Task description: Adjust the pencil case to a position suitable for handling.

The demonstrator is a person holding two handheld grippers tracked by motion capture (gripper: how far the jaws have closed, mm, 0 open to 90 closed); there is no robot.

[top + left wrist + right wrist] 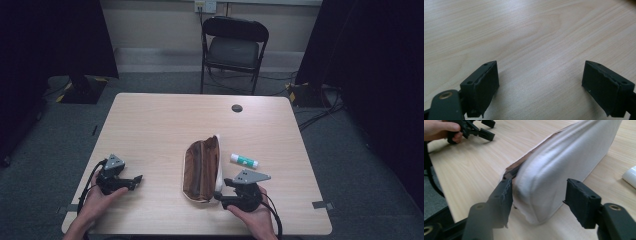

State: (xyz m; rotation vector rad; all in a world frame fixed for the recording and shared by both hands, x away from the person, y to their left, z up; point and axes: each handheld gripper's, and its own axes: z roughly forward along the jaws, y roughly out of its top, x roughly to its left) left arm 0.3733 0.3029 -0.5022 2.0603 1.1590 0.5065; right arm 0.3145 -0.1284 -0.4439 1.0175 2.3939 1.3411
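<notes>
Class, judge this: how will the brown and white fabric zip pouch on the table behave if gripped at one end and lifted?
The brown and white fabric zip pouch looks soft and padded, so it would probably sag. Its ribbed white side likely resists slipping. Lying flat on the wooden table, it seems unlikely to roll.

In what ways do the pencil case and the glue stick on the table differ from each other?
The pencil case is brown and white, soft and long; the glue stick is white with a green band, hard-looking and far smaller. The pencil case lies lengthwise away from the person, while the glue stick lies crosswise beside it. The near end of the pencil case sits between the jaws of the right gripper; the glue stick lies untouched. Both rest on the table.
</notes>
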